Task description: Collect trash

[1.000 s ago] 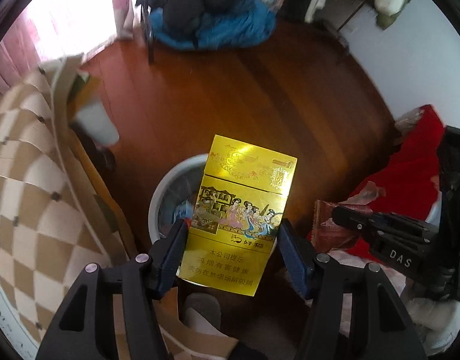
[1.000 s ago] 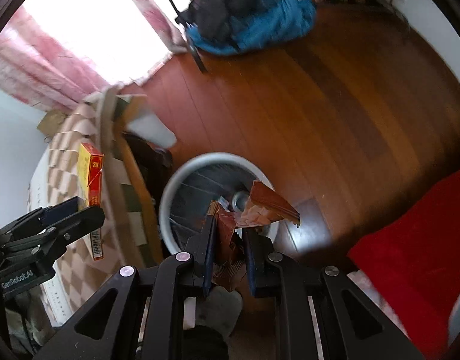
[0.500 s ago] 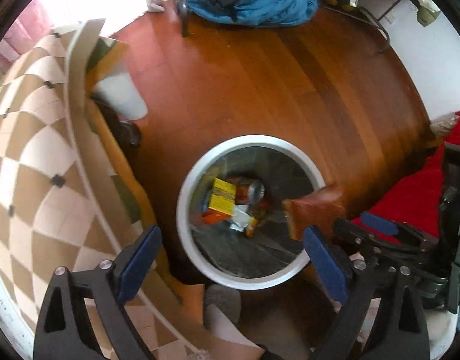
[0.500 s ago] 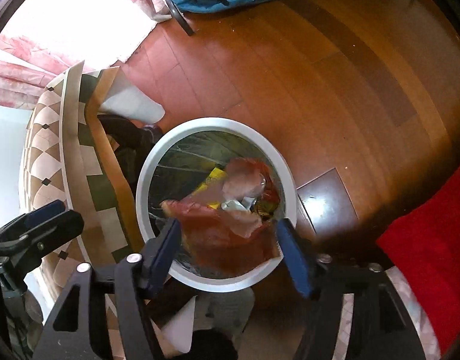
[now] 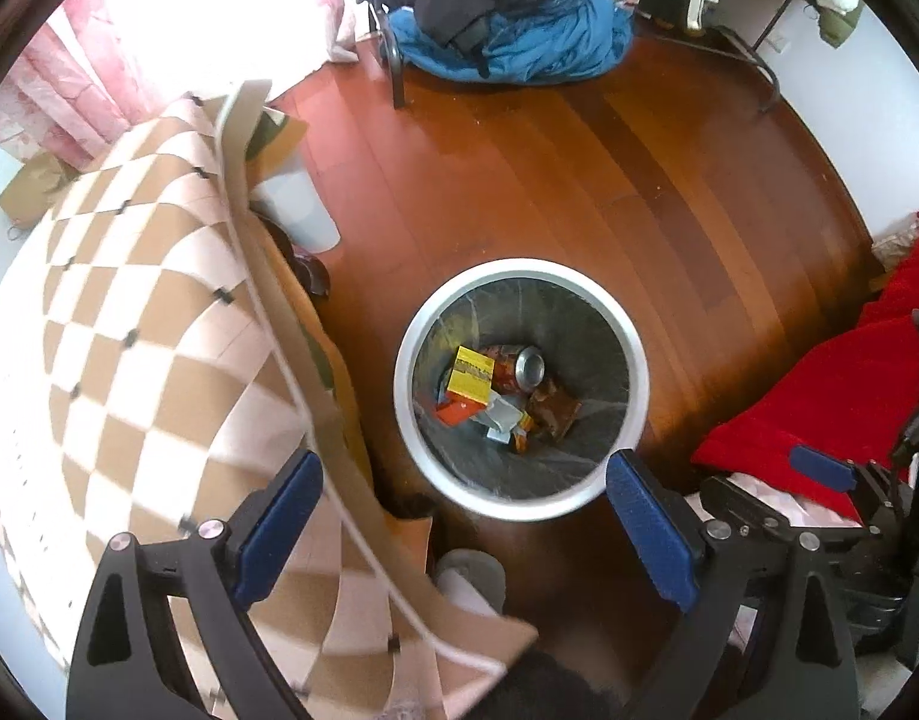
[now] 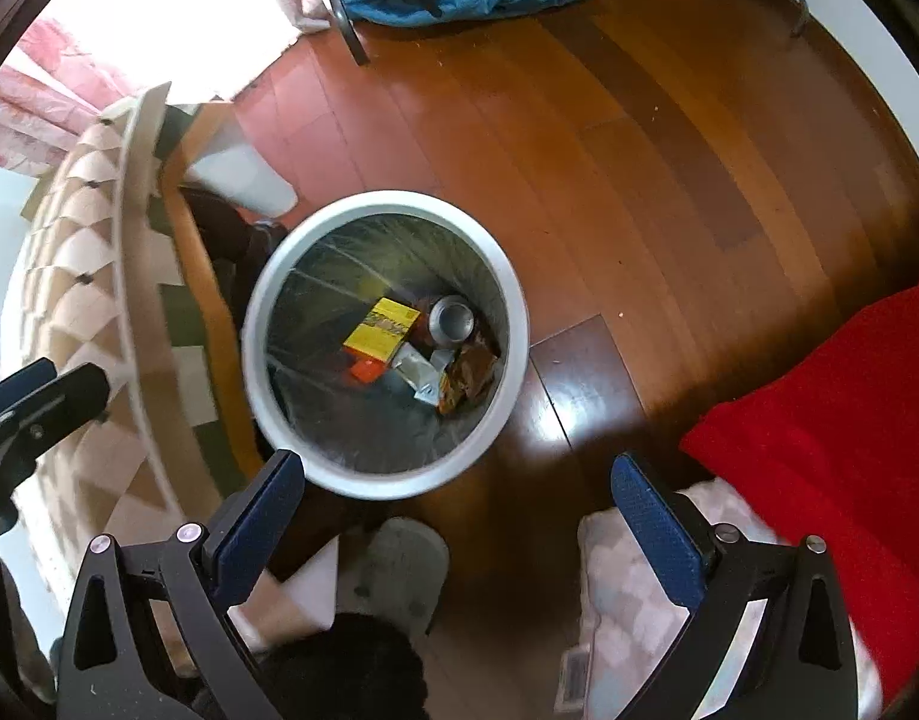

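Both the left gripper (image 5: 462,516) and right gripper (image 6: 456,510) hang spread and empty above the bin (image 5: 630,324), probably just unloaded; the yellow box (image 5: 470,377) and brown wrapper (image 6: 468,375) lie inside.

Glossy wooden floor (image 5: 579,192) — pink curtains (image 5: 69,90); bright window light

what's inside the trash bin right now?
In the trash bin: a yellow cigarette box, a metal can, a brown snack wrapper, an orange scrap and pale crumpled packaging. Anything beneath that pile is covered.
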A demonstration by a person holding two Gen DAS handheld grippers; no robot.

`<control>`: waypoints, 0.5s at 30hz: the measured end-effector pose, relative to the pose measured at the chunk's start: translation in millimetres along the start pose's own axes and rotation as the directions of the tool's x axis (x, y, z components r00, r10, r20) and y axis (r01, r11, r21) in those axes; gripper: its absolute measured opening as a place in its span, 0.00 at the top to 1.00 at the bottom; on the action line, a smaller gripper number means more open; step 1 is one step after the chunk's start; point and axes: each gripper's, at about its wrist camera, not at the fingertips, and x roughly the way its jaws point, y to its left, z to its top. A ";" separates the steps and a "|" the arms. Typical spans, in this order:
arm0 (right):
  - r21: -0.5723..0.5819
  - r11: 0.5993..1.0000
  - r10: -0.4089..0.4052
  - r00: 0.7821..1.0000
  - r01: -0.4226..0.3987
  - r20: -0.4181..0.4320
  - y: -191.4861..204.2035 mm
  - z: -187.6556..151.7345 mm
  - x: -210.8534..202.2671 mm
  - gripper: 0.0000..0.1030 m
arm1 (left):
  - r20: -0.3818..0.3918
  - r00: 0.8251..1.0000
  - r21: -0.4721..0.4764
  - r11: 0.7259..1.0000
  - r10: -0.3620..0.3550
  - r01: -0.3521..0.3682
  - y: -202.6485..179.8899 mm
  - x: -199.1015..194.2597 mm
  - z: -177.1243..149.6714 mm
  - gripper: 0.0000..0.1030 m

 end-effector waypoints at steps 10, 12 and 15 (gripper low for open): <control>-0.018 0.997 0.071 0.992 -0.069 0.108 13.4 -49.3 -119.0 0.00 | 0.112 0.990 -0.018 0.996 -0.084 0.087 6.5 -102.3 -50.8 0.06; -0.027 0.996 0.088 0.987 -0.085 0.136 16.9 -60.4 -144.2 0.00 | 0.144 0.984 -0.014 0.994 -0.103 0.106 9.2 -126.6 -60.8 0.06; -0.050 0.993 0.114 0.978 -0.107 0.177 24.4 -79.8 -183.9 0.00 | 0.190 0.974 -0.012 0.992 -0.125 0.129 13.8 -160.6 -75.1 0.06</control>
